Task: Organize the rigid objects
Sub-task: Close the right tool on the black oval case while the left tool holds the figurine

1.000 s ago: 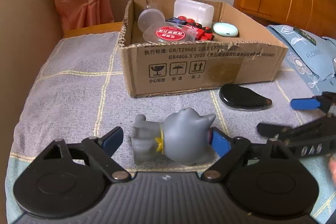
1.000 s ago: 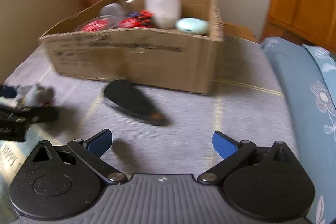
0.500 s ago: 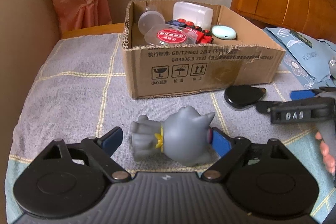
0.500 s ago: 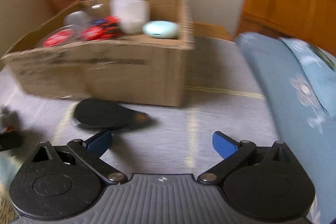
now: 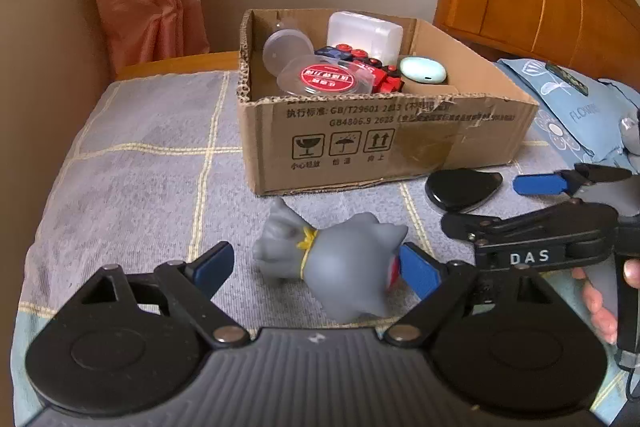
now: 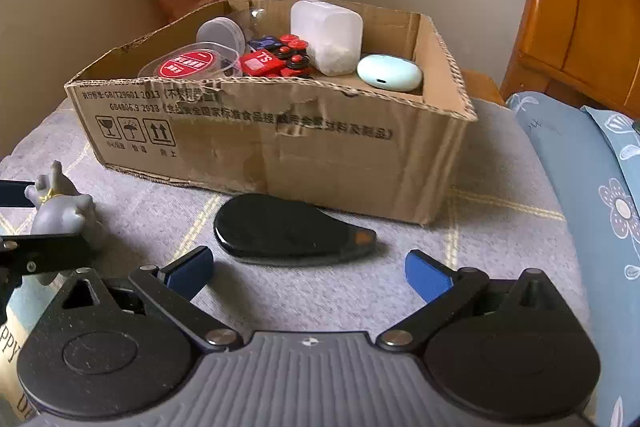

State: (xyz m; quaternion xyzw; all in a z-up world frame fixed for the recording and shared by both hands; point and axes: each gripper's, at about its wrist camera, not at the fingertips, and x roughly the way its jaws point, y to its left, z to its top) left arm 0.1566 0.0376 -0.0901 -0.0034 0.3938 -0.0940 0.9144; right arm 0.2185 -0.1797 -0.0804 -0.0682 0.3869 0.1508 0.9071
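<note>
between wide left fingers (image 5: pixel 312 269), grey toy (image 5: pixel 340 267), face hidden; right fingers (image 6: pixel 310 273) wide, empty

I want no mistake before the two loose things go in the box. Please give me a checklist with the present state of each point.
1. Left claw open around grey toy figure: ok, though the right pad seems to touch the figure.
2. Figure gripped: not ok, the left pad stands clear of it.
3. Right claw open and empty: ok.
4. Black teardrop-shaped case between the right claw's pads: not ok, it lies just ahead.
5. Free room in cardboard box: cannot tell; the floor is mostly hidden.
6. Claws clear of each other: cannot tell; they overlap in the left wrist view.
</note>
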